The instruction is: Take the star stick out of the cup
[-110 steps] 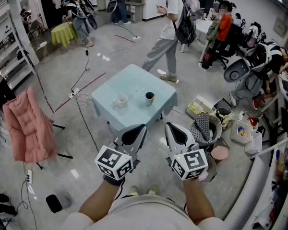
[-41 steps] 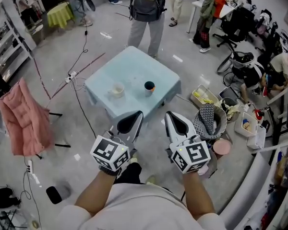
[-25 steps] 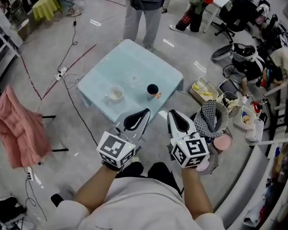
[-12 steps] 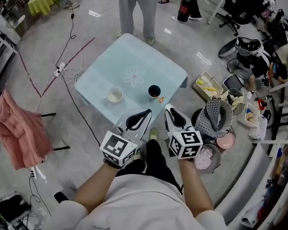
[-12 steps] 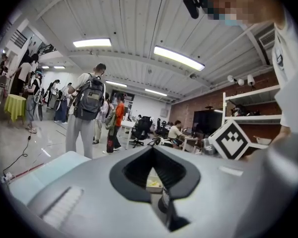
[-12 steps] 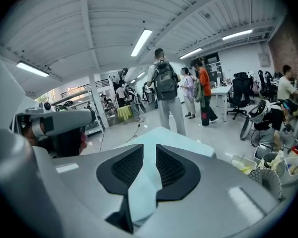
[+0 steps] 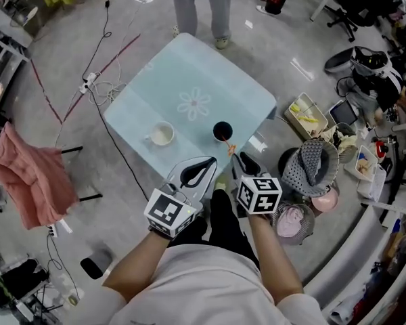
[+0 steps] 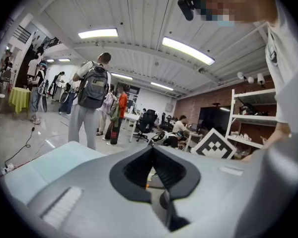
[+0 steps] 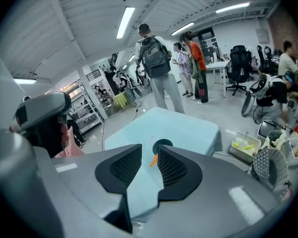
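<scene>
Sharing table [image 7: 183, 73], cup [image 7: 222, 131], mug [image 7: 162, 134], seemingly star stick [image 7: 230, 147]

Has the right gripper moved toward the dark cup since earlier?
Yes. Against the table, the right gripper has come forward: its jaws now reach the near edge, just short of the dark cup.

Stick [image 7: 229, 145] too small to make out a star; its lower end hidden inside cup [image 7: 222, 131]. Bystander [image 7: 201, 5] cut off at top edge.
</scene>
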`<state>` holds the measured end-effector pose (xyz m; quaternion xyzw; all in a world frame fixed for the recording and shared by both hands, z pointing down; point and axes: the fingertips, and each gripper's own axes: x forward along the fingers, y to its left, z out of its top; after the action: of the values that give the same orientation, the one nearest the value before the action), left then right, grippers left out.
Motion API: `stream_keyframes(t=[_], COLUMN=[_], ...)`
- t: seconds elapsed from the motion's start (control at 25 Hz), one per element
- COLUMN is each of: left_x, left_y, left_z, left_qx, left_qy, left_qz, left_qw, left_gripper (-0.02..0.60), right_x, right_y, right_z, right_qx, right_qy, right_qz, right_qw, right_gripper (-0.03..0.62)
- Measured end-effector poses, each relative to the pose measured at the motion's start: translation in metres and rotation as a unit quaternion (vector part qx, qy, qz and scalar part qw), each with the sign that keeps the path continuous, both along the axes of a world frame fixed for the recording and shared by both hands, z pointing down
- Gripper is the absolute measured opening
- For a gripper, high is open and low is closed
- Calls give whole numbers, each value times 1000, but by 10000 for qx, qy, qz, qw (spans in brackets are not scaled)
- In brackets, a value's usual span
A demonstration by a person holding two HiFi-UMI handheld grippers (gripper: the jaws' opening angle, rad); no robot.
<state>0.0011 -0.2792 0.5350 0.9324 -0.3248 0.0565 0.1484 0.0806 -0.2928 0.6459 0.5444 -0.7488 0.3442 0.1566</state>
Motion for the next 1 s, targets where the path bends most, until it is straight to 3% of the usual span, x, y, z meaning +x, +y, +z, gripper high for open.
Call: stream_keyframes(t=[0.48,0.84,1.0], left_x=[-3,-3,-4], left_y=[-26,-28,-28], left_z=[34,38,38], left_qx=[-432,-509,-501], left_qy=[-106,-68,-56], left_qz=[-237,-305,-314], left_qw=[9987,9982,9982], left_gripper=[5,6,5], right_x=[-3,2,8], right_y=[-18,-22,-23], right_z=[55,60,56], right_qx=[-804,-935,-922], right_qy=[-22,173,425], right_qz=[-18,33,81], right_qw=[9968,9955,9948], right_gripper=[86,74,29])
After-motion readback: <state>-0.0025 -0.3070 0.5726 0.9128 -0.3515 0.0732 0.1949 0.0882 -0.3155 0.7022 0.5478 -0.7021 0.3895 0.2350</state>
